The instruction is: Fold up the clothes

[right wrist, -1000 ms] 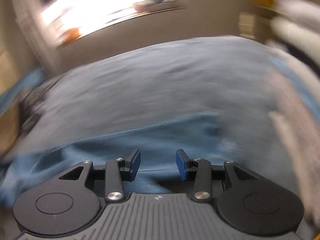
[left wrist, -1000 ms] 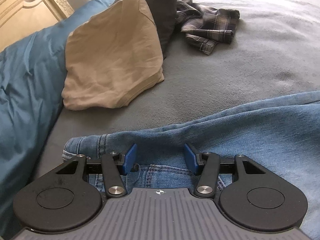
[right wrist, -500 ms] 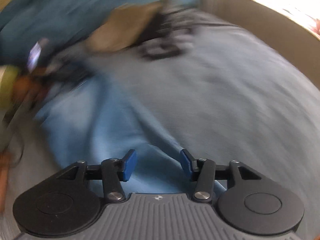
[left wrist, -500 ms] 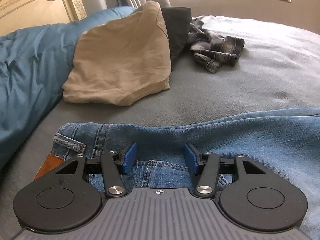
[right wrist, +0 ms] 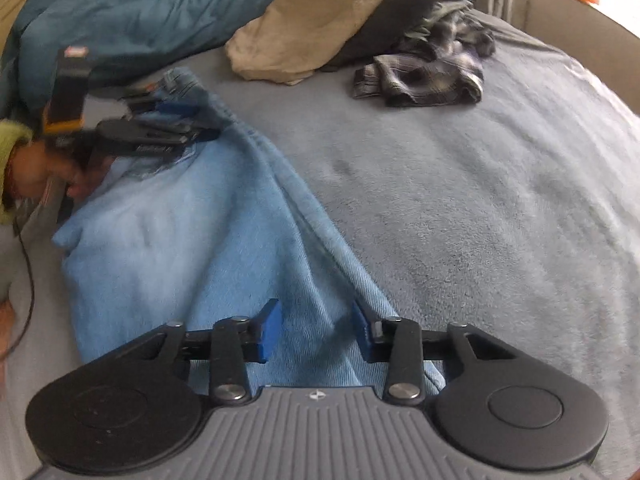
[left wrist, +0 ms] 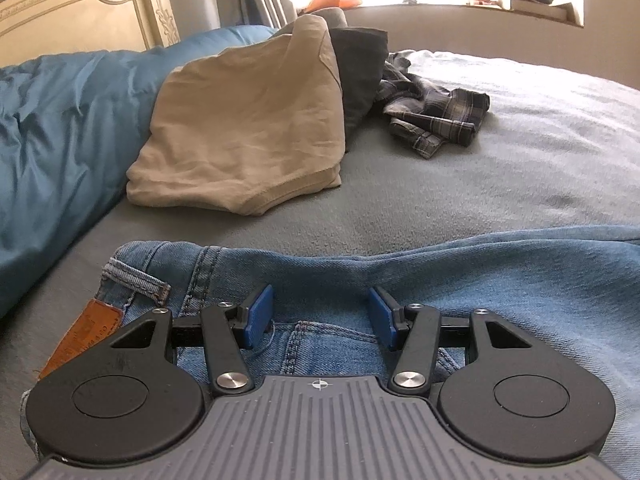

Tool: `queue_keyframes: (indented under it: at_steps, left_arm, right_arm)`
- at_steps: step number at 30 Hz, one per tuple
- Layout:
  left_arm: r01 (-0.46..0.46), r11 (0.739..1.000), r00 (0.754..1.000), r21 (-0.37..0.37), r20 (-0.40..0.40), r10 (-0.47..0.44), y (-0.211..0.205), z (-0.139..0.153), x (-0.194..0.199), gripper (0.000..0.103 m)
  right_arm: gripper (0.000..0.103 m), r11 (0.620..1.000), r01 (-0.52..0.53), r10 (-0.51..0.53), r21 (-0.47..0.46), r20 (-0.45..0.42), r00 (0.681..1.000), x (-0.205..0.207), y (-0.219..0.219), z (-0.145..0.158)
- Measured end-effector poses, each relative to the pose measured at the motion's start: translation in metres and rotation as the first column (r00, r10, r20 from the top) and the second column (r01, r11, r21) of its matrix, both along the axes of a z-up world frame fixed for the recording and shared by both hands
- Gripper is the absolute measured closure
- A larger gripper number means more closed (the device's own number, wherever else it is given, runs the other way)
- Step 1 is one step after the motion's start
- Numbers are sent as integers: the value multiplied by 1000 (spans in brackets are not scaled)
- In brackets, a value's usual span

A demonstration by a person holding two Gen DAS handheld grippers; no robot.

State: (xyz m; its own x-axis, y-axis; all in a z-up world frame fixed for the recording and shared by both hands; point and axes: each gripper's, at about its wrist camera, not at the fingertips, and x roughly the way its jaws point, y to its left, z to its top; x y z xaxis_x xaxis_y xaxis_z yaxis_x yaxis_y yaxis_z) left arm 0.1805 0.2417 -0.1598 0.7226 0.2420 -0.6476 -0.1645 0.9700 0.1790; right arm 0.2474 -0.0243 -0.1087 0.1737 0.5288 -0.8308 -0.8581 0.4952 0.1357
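Light blue jeans [left wrist: 460, 280] lie across the grey bed cover. My left gripper [left wrist: 321, 314] hovers open over the waistband end, where a belt loop and a brown leather patch [left wrist: 84, 336] show. In the right wrist view the jeans [right wrist: 192, 240] stretch away from the leg end toward the waistband. My right gripper [right wrist: 316, 330] is open just above the leg, with denim between its blue pads but not pinched. The left gripper [right wrist: 168, 120] appears there too, held by a hand [right wrist: 48, 168] in a green sleeve.
A folded tan garment [left wrist: 248, 120] leans on a dark one [left wrist: 360, 68] at the back. A crumpled plaid shirt [left wrist: 436, 120] lies to their right. A teal duvet [left wrist: 52, 140] bunches on the left beside a cream headboard [left wrist: 80, 8]. A window ledge runs behind.
The right gripper swung fast from facing the window round to look along the jeans toward the waistband. The left gripper tilted up slightly, bringing the belt loop and leather patch into view.
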Motion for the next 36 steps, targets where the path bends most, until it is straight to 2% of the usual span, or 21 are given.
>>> queue_keyframes:
  at_steps: [2, 5, 6, 7, 24, 32, 36]
  left_arm:
    - [0, 1000, 1000, 5, 7, 0, -1, -1, -1, 50]
    - [1, 1000, 1000, 4, 11, -2, 0, -1, -1, 50]
    - [2, 1000, 1000, 5, 12, -2, 0, -2, -2, 50]
    - [3, 1000, 1000, 7, 12, -3, -1, -2, -2, 50]
    - [18, 990, 1000, 143, -5, -17, -16, 1, 10, 48]
    - [14, 987, 1000, 163, 3, -15, -18, 0, 15, 48]
    - [26, 981, 1000, 193, 5, -28, -22, 5, 15, 48]
  right_arm:
    - [71, 1000, 17, -17, 12, -11, 1000, 1, 2, -4]
    - [84, 999, 44, -43, 31, -28, 999, 2, 6, -9]
    - [96, 998, 51, -51, 30, -8, 999, -1, 7, -6]
    - [100, 998, 58, -59, 29, 13, 998, -4, 7, -3]
    - [103, 992, 129, -129, 17, 231, 964, -2, 14, 25]
    - [103, 991, 136, -129, -15, 228, 965, 3, 14, 8]
    - [103, 985, 160, -145, -60, 201, 969, 13, 11, -14]
